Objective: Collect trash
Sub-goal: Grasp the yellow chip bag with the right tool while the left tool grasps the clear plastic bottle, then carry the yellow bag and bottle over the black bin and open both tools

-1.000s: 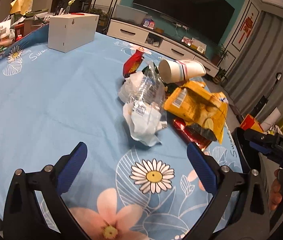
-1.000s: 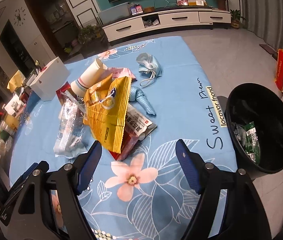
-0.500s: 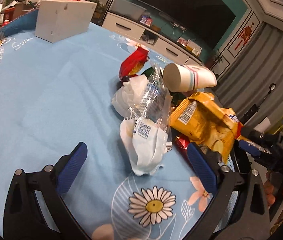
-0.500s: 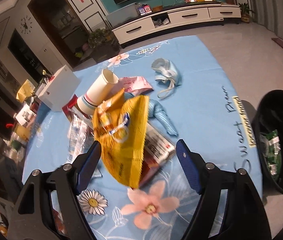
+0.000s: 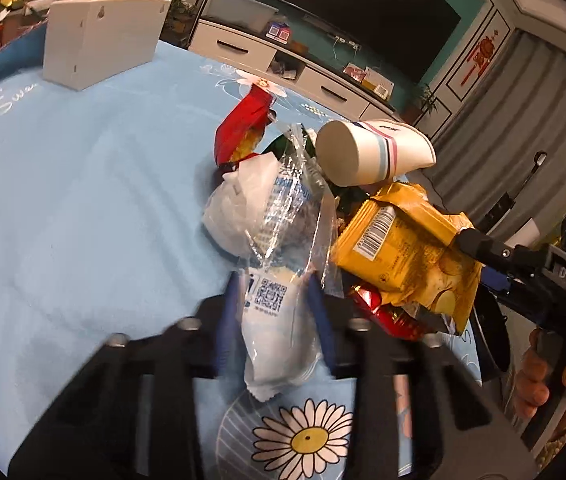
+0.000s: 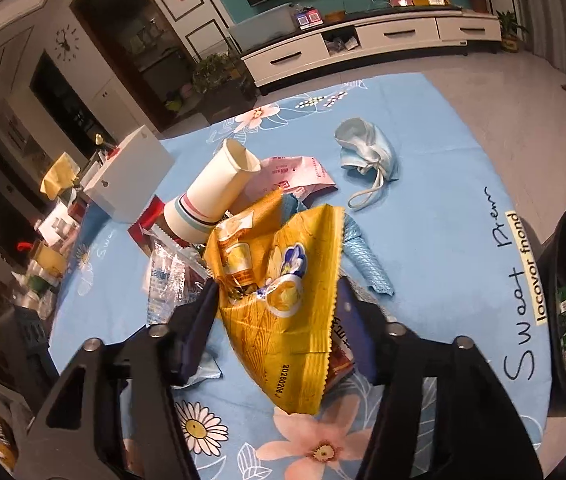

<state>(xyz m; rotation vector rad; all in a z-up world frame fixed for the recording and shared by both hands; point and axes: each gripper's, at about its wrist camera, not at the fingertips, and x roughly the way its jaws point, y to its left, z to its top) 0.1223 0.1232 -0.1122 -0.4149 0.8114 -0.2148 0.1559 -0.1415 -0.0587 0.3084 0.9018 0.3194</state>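
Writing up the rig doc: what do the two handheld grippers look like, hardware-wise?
Both match: the left gripper and the right gripper have matte black, angular linkage arms with silver round-head screws at the pivots and dark blue finger pads. In the left wrist view the right gripper's black body bears white letters "DAS". The hand gripping its handle is bare. No cables or sleeves show.

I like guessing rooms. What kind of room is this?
Probably a living room at home: a big television on the wall, a long white cabinet under it, and a wall clock.
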